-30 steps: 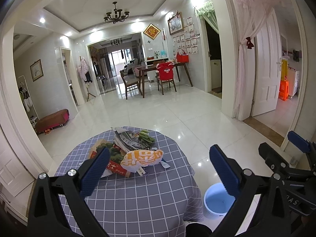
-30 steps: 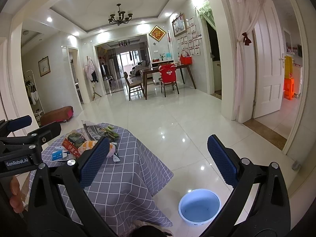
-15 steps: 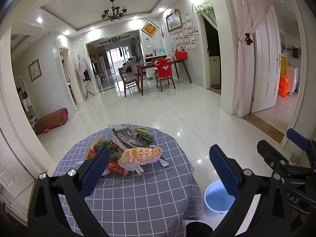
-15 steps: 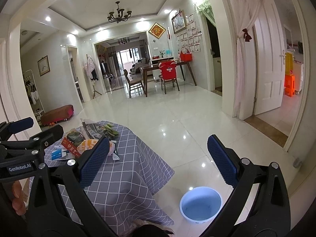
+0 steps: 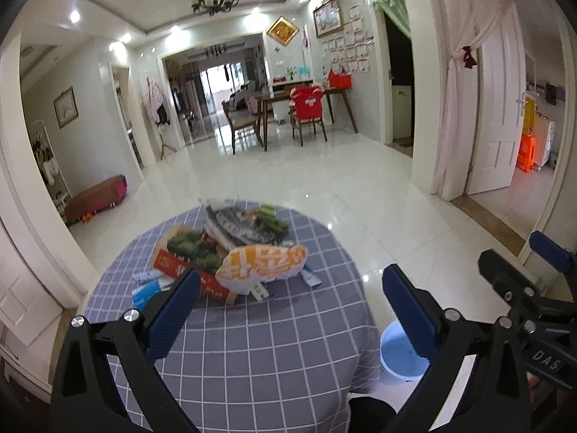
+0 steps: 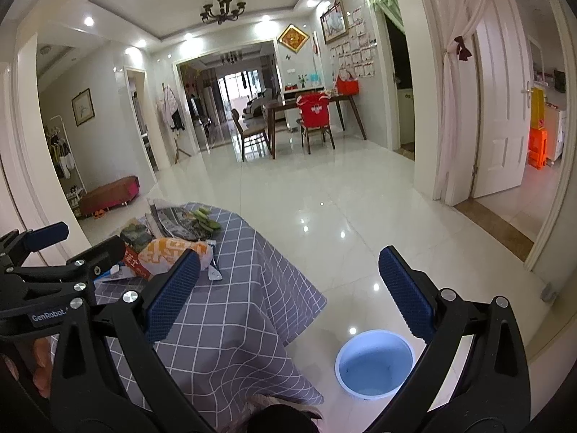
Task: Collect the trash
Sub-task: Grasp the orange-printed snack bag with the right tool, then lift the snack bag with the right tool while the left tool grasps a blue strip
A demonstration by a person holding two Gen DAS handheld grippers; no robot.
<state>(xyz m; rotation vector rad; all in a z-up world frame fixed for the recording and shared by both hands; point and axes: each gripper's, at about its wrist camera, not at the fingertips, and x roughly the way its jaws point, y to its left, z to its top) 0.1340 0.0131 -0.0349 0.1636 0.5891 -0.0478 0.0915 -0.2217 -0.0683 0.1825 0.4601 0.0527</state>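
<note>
A pile of trash lies on a round table with a grey checked cloth [image 5: 252, 346]: an orange and white bag [image 5: 265, 265], a red box [image 5: 180, 267], newspaper [image 5: 234, 222], green vegetable scraps [image 5: 272, 218] and small blue packets [image 5: 146, 290]. My left gripper [image 5: 288, 308] hovers open above the table's near half, short of the pile. My right gripper [image 6: 286, 294] is open over the table's right edge, with the orange bag [image 6: 169, 256] to its left. A light blue bin [image 6: 375, 362] stands on the floor right of the table and shows as the bin [image 5: 404, 353] in the left wrist view.
Glossy white tile floor [image 6: 346, 209] stretches ahead toward a dining table with chairs [image 6: 310, 115]. A brown bench [image 5: 97, 198] sits by the left wall. A white door and curtain [image 6: 465, 108] stand at right. A hand [image 6: 39, 361] holds the left gripper.
Both views have shifted a little closer to the table and downward; the trash pile sits slightly nearer the left fingers. Both grippers stayed open and nothing was picked up.
</note>
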